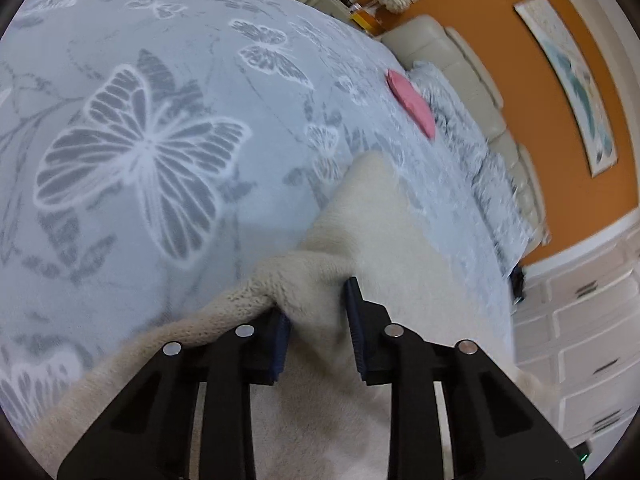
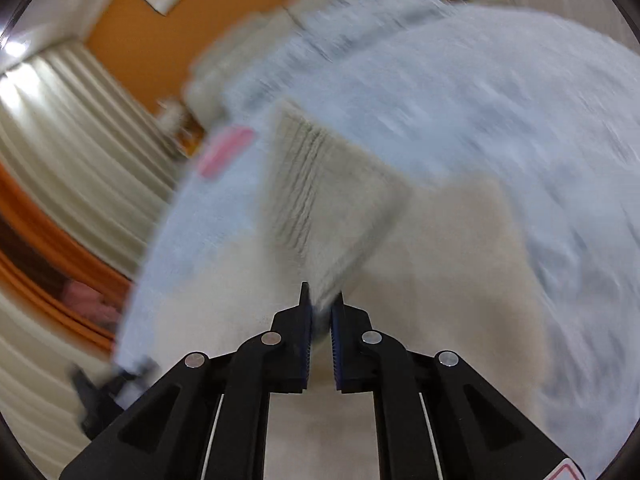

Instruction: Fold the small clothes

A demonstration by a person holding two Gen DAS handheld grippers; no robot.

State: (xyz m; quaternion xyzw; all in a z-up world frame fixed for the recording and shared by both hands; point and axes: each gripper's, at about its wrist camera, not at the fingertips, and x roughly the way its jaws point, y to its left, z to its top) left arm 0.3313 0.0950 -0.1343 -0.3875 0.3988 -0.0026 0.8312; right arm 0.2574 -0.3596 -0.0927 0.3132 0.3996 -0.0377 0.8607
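Left wrist view: the left gripper is clamped on a bunched fold of a cream knit garment, the cloth filling the gap between its two blue-padded fingers. The garment spreads beneath and beyond the gripper over a pale blue bedspread printed with grey and white butterflies; one narrow end of the garment reaches forward across the spread. A pink folded item lies well apart from it, near the far edge of the bed, beside a cream padded headboard. Behind stand an orange wall with a framed picture, and a white chest of drawers at right. Right wrist view (strongly motion-blurred): the right gripper has its jaws nearly closed, with a ribbed edge of the same cream knit garment running into the narrow gap between them; it appears to be gripping that edge, though the blur leaves the contact itself uncertain. The garment lies on the bedspread, the pink folded item beyond it to the left, with pale curtains at the far left.
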